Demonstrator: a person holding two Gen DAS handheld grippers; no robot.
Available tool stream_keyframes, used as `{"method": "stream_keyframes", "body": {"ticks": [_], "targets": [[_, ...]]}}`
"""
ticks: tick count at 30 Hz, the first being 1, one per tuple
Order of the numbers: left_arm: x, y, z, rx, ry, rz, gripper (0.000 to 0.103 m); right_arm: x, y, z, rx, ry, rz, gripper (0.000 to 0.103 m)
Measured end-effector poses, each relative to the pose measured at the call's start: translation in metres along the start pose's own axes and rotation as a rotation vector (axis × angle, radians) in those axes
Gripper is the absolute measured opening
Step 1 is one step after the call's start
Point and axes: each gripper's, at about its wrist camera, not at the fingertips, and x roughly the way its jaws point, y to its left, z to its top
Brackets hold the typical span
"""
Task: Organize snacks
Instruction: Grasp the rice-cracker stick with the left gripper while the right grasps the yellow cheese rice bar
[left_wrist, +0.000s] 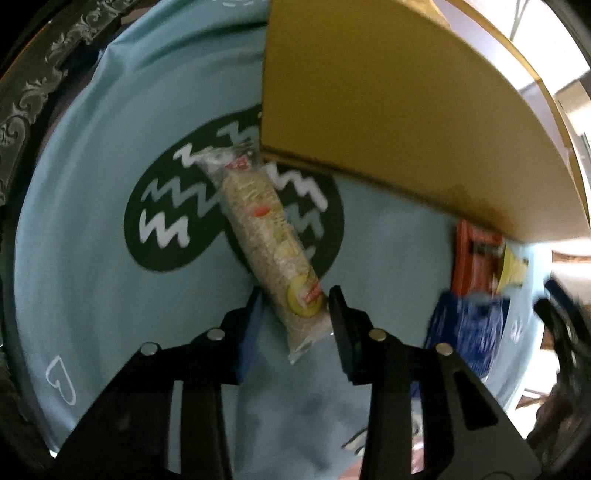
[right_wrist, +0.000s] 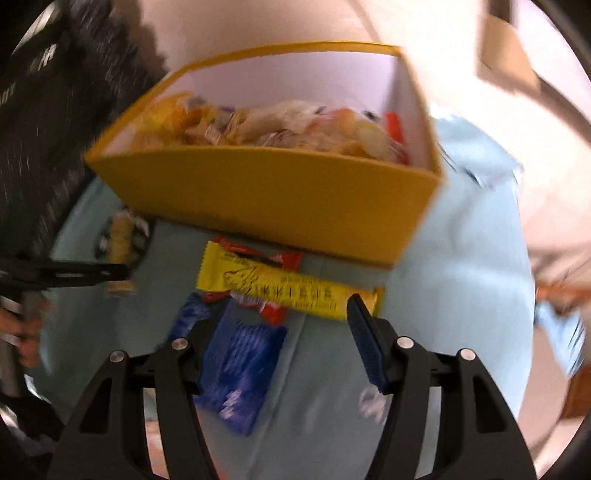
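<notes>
left wrist view: left claw (left_wrist: 295, 295) points down at a clear-wrapped oat bar (left_wrist: 271, 236) lying on the light blue cloth (left_wrist: 85, 229) over the counter. the bar's near end sits between the two fingers, both pads right at the wrapper; it looks pinched, with the right finger against the yellow label end. the bar lies diagonally across a dark oval print with white zigzags (left_wrist: 173, 218), far end just short of the yellow box (left_wrist: 388, 122). an orange packet (left_wrist: 474, 254) and a blue packet (left_wrist: 465, 332) are off to the right beside the box, blurred.

right wrist view: right claw (right_wrist: 288, 317) is parted, nothing gripped. a blue wrapper (right_wrist: 240, 365) lies under and beside its left finger; a long yellow bar (right_wrist: 288, 288) lies across ahead of the fingertips, over a red packet (right_wrist: 280, 258), touching the box front. the yellow box (right_wrist: 258, 199) is full of mixed snacks (right_wrist: 280, 129). the other claw (right_wrist: 74, 275) and a hand (right_wrist: 27, 332) are at the left edge.
</notes>
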Motion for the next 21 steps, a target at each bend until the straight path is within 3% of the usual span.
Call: {"method": "stream_keyframes", "body": {"ticks": [3,6,8,10,14,18,21], "targets": [[0.001,0.009,-0.005,-0.005,0.011,-0.018,0.036,0.030,0.007,0.005,-0.112,0.081,-0.006,0.064],[0.003,0.011,-0.004,0.000,0.014,-0.016,0.038,0.039,0.012,0.008,-0.200,0.049,-0.028,0.065],[0.002,0.007,0.000,-0.009,0.019,-0.008,0.046,0.043,0.010,0.012,-0.186,0.074,-0.003,0.063],[0.004,0.012,0.001,-0.029,0.022,0.001,0.052,0.047,0.005,0.013,-0.159,0.092,0.046,0.051],[0.005,0.017,0.005,-0.017,0.022,0.024,0.053,0.043,0.001,0.009,-0.113,0.105,0.073,0.042],[0.003,0.017,0.005,-0.025,0.017,0.030,0.053,0.027,0.001,0.004,-0.060,0.109,0.110,0.033],[0.002,0.010,0.006,0.012,-0.001,0.064,0.038,0.015,-0.004,0.000,-0.002,0.096,0.126,0.030]]}}
